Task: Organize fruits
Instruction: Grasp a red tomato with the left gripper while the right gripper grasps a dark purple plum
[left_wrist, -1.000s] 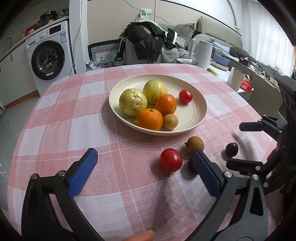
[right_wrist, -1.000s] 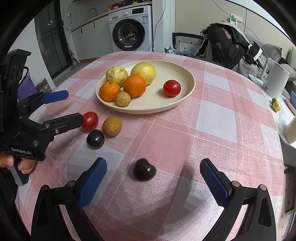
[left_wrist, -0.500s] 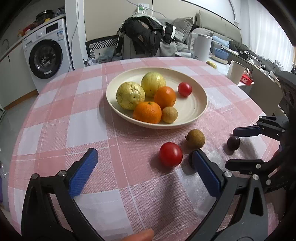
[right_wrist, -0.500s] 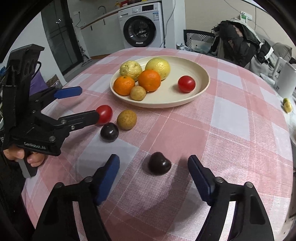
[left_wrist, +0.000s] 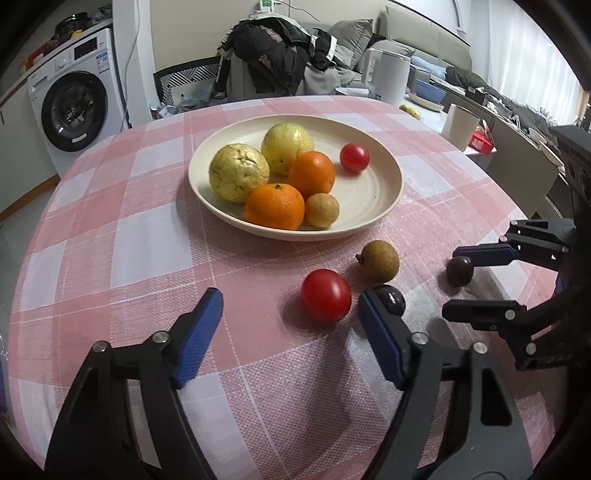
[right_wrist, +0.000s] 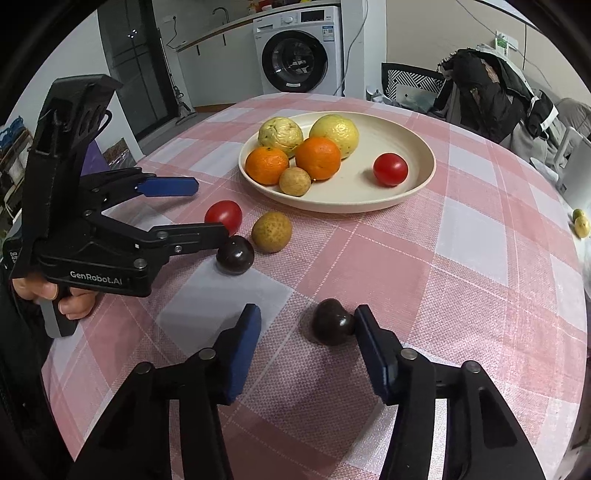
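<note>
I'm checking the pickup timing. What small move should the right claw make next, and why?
Probably keep closing the right claw on the dark plum. Its jaws are closing, the plum sits between them, and only the right pad seems to touch it; the left pad is still clear. It lies on the checked tablecloth, outside the plate.

Bare pink-and-white checked tablecloth (left_wrist: 147, 240) lies open left of the cream round plate (left_wrist: 384, 199). Right of it, a loose red tomato (left_wrist: 325, 295), brown longan (left_wrist: 380, 257) and dark round fruit (left_wrist: 391, 300) crowd together, blocking passage.
</note>
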